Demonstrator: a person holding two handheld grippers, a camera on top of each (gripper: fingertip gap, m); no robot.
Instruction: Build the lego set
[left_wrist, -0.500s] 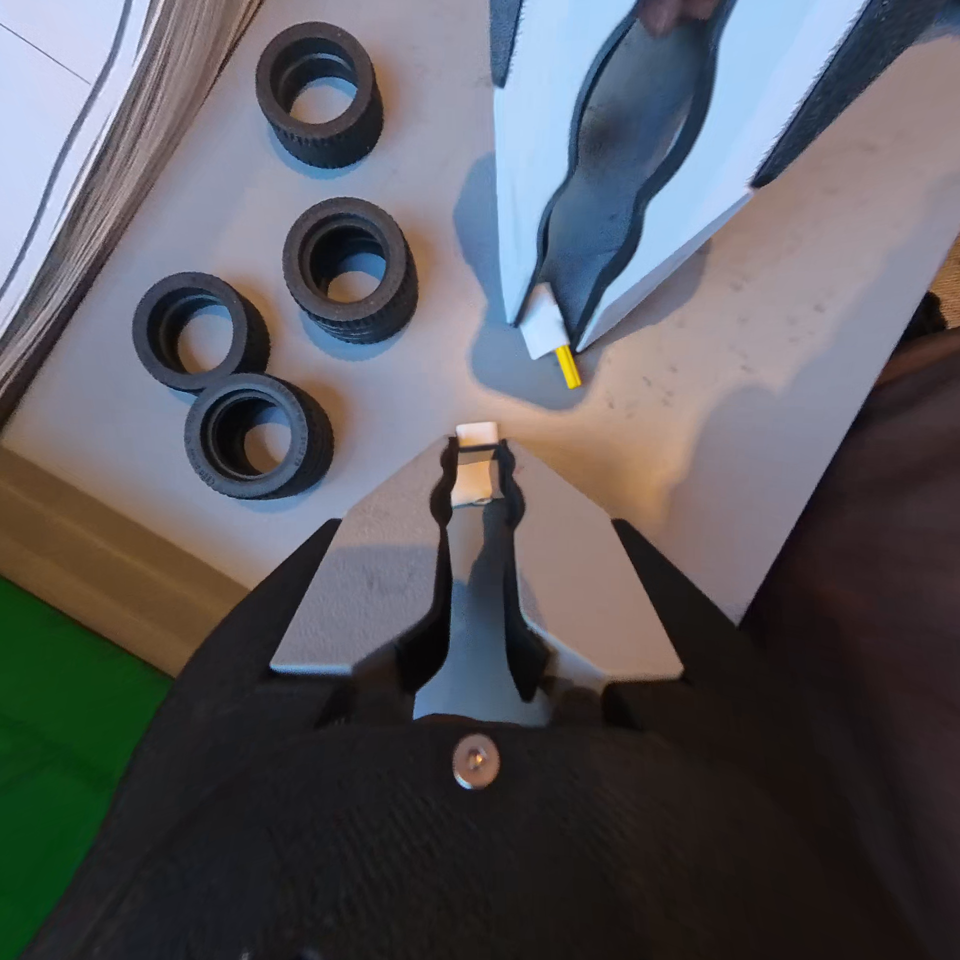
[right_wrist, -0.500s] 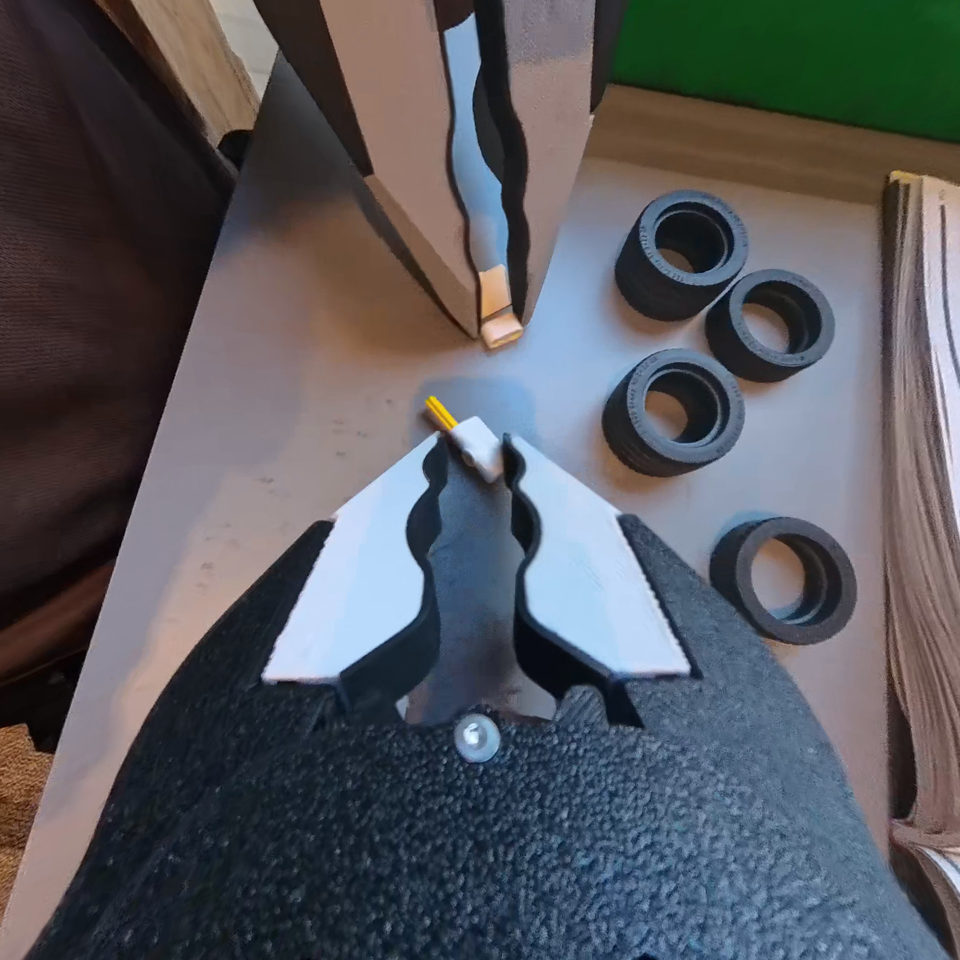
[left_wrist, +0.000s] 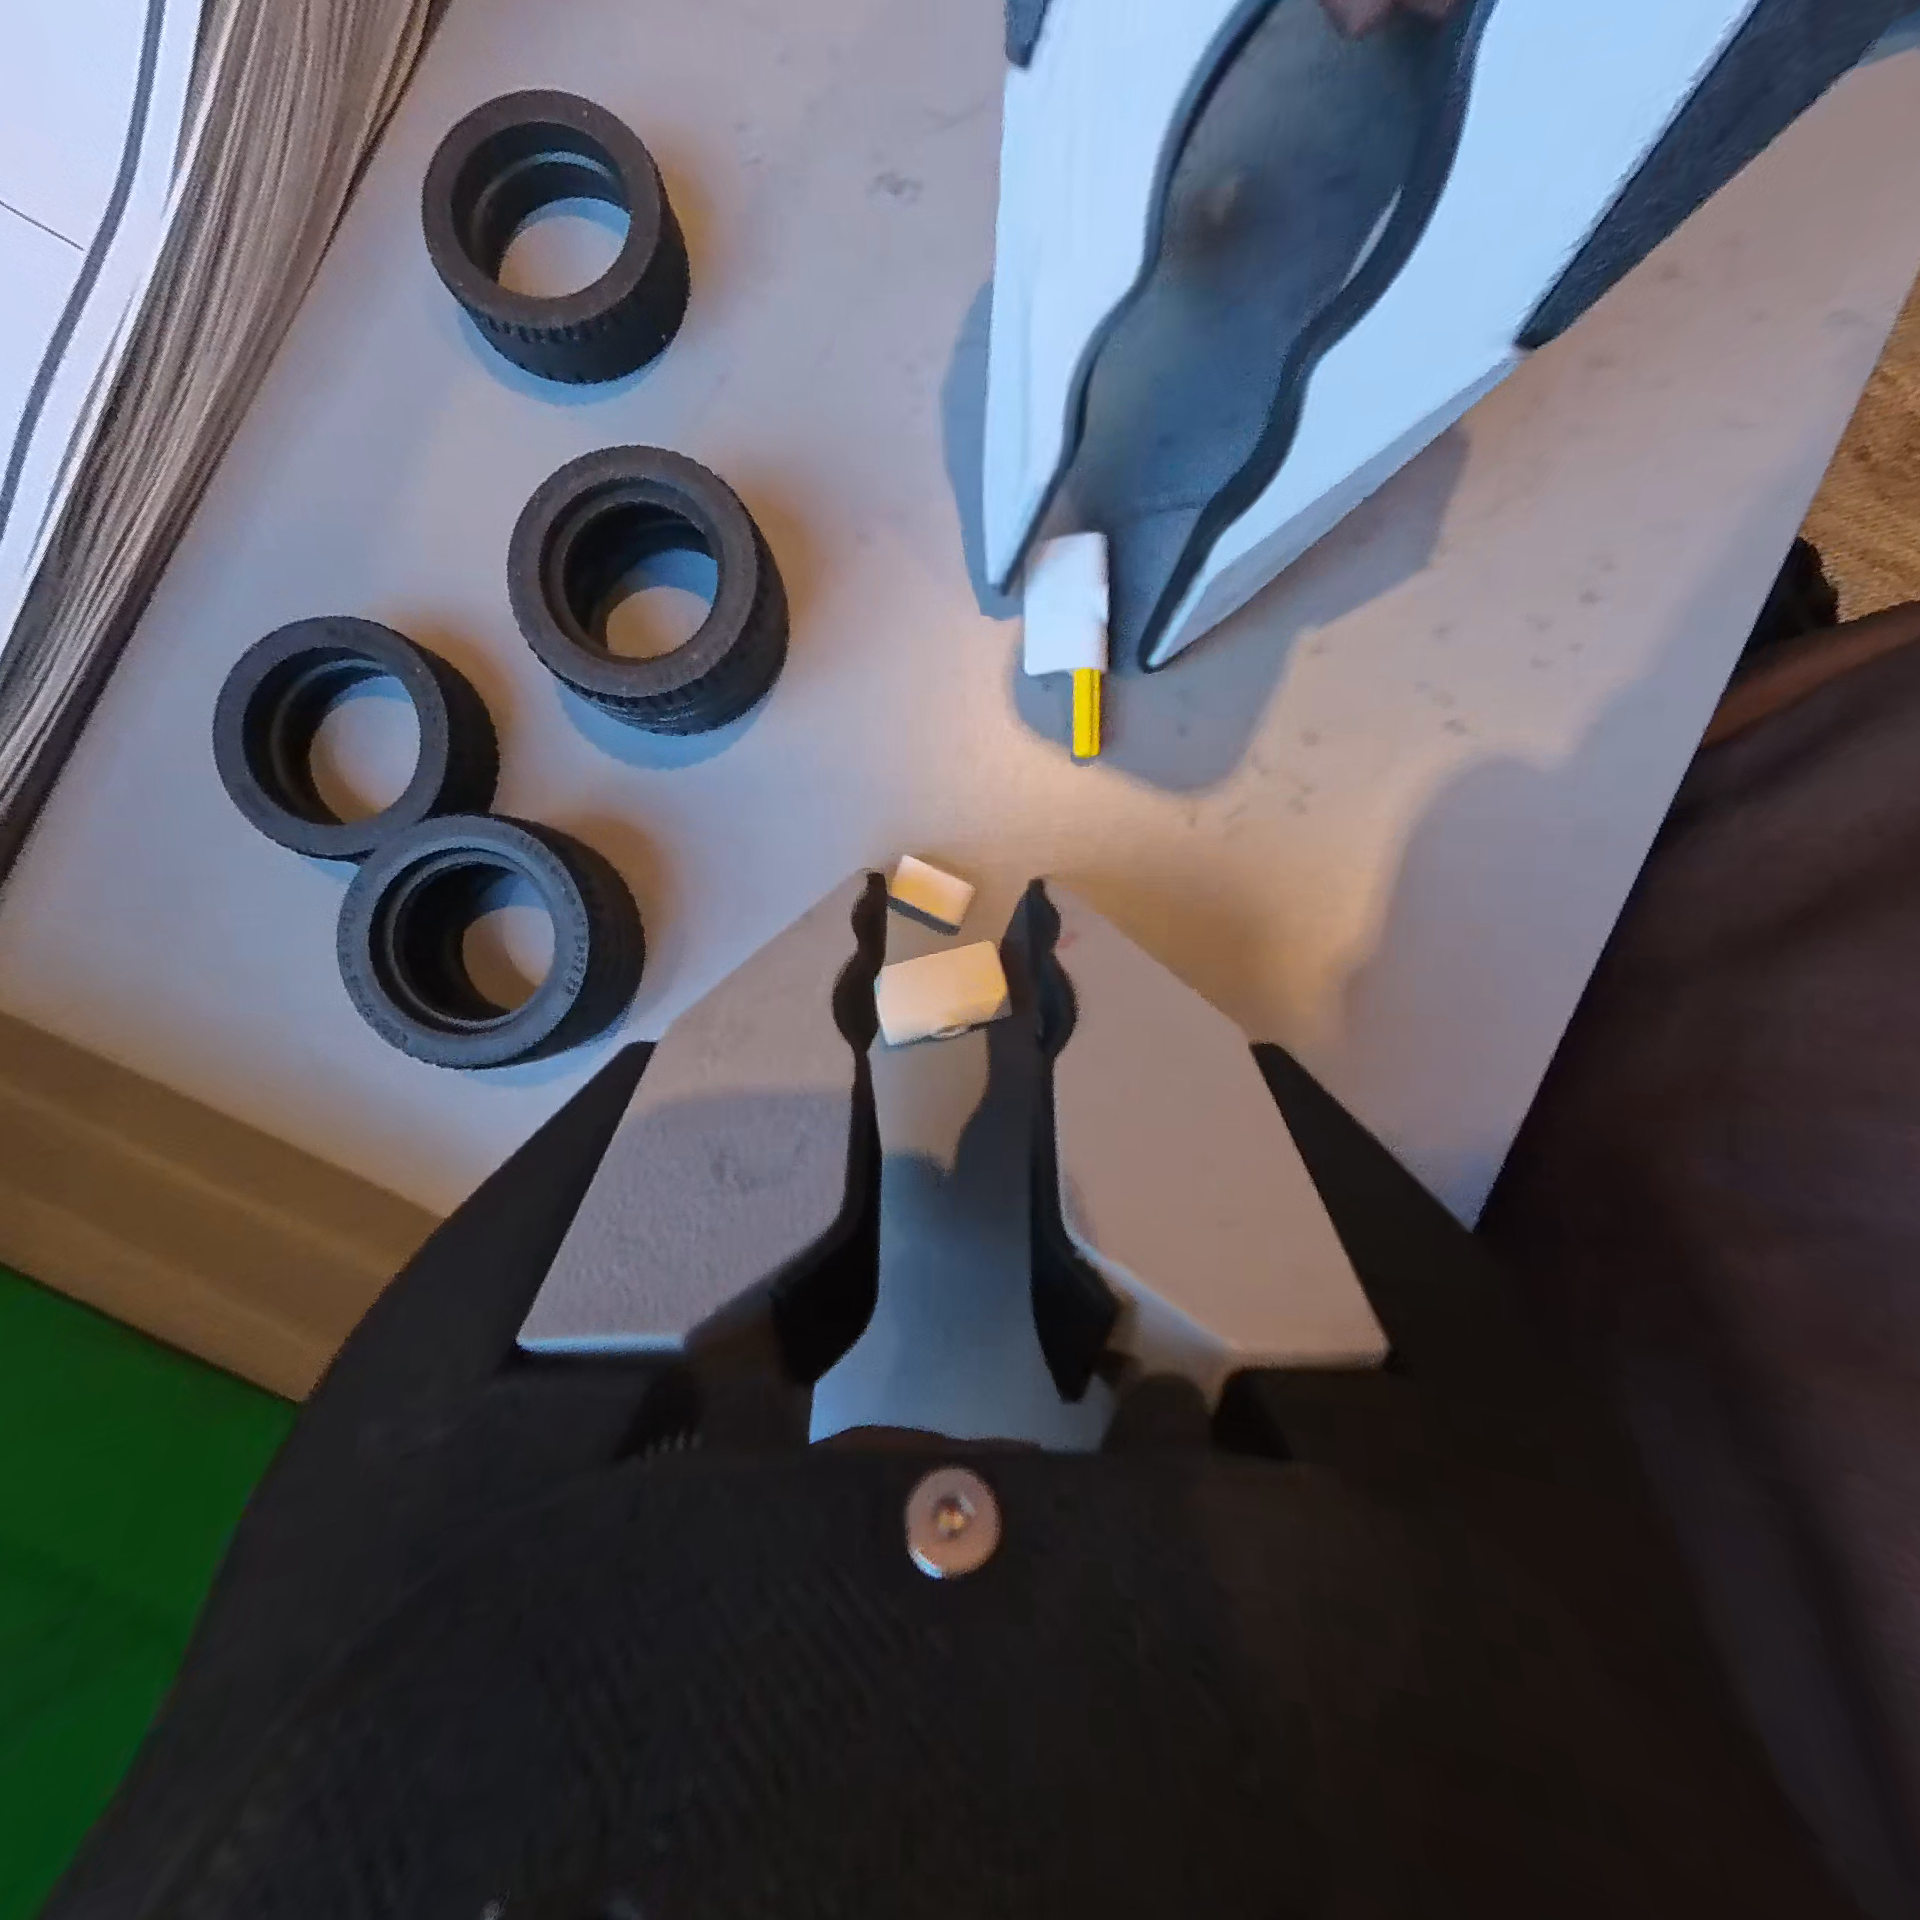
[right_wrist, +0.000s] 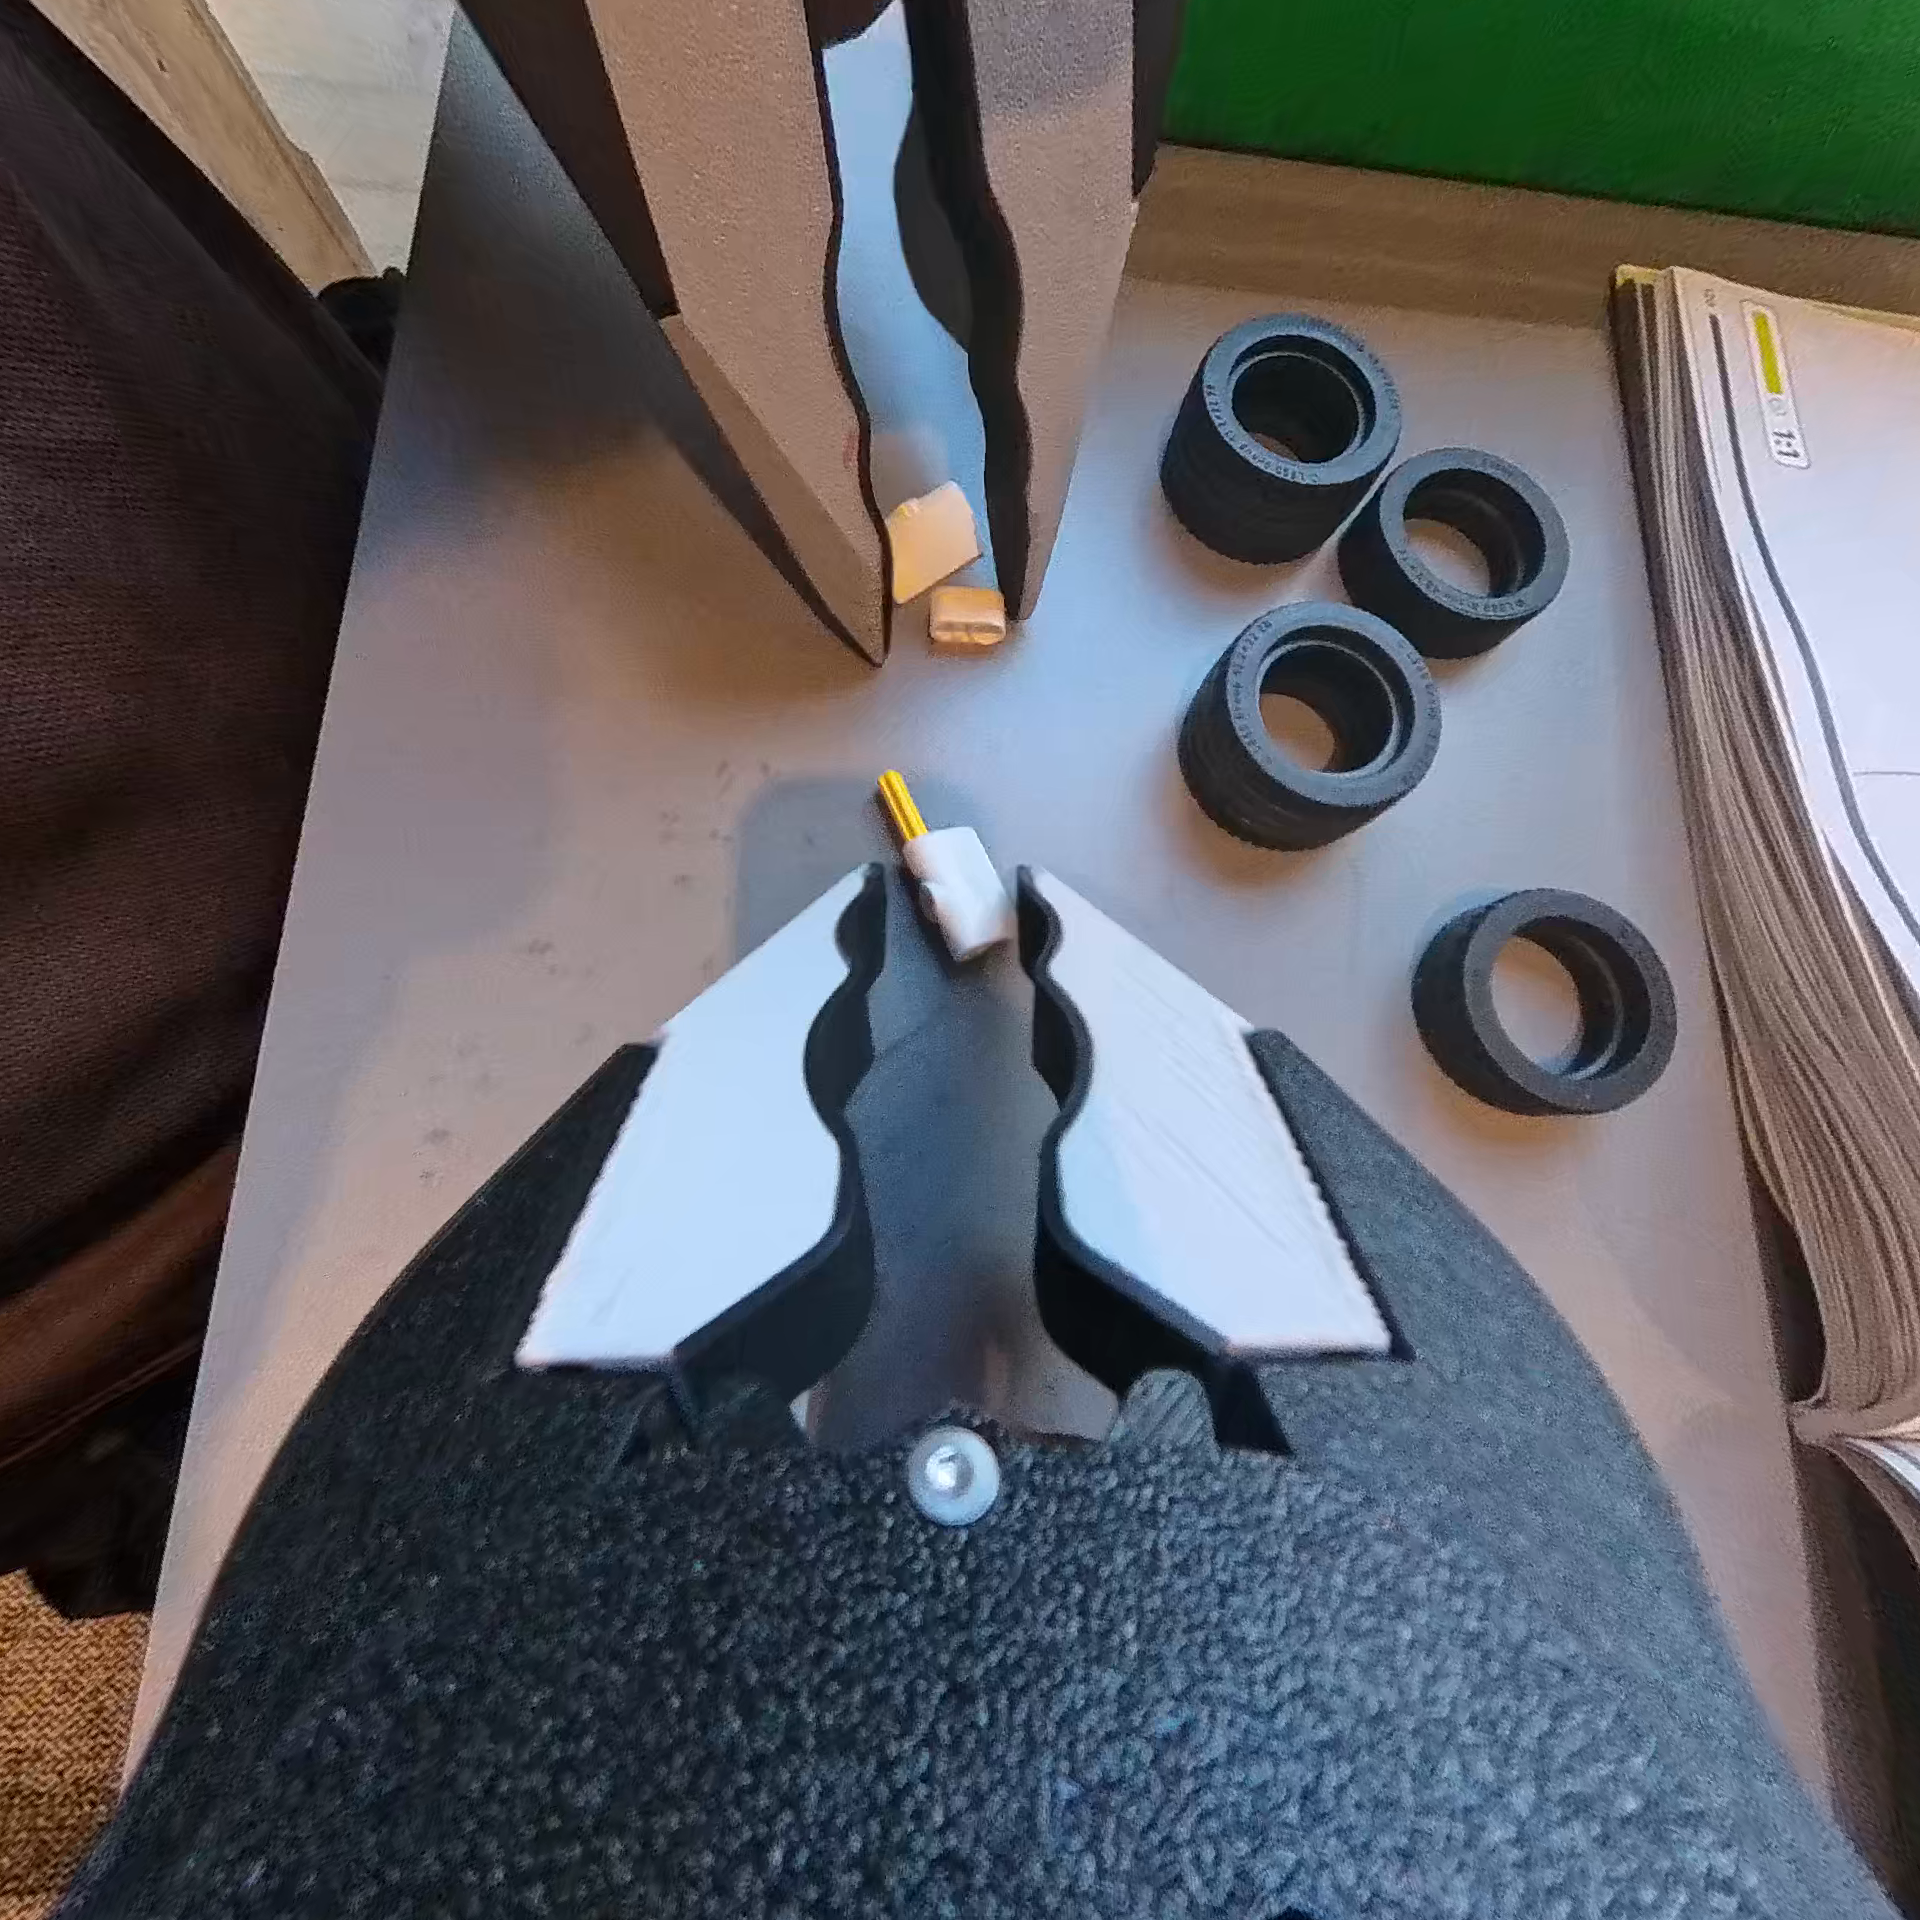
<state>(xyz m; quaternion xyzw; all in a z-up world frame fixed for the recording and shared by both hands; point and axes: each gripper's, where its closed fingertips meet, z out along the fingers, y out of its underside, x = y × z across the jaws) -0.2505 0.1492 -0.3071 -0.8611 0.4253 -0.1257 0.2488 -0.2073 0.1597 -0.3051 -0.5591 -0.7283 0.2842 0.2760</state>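
Observation:
My left gripper (left_wrist: 951, 894) is open just above the grey table (left_wrist: 1351, 831). A small white lego piece (left_wrist: 940, 992) sits loose and tilted between its fingers, and a second small white piece (left_wrist: 930, 890) lies at the tips. The right wrist view shows them as a white piece (right_wrist: 930, 540) and a tan-lit piece (right_wrist: 966, 623). My right gripper (right_wrist: 953, 878) faces it, open. A white connector (right_wrist: 956, 894) with a yellow axle (right_wrist: 899, 805) lies between its tips. In the left wrist view the connector (left_wrist: 1065, 603) rests against one finger with a gap to the other.
Several black rubber tyres (left_wrist: 644, 603) (right_wrist: 1309, 722) lie on the table beside the grippers. An open instruction booklet (right_wrist: 1818, 727) (left_wrist: 83, 208) lies past them. A person's dark clothing (right_wrist: 156, 623) borders the table's other side. A green surface (right_wrist: 1558, 104) lies beyond the table edge. Across from one pair of fingers to the other is roughly 5 centimetres.
Both grippers have opened a little. The white part that the left gripper held now shows as two separate pieces. The connector with the axle sits loose at the right gripper's tips.

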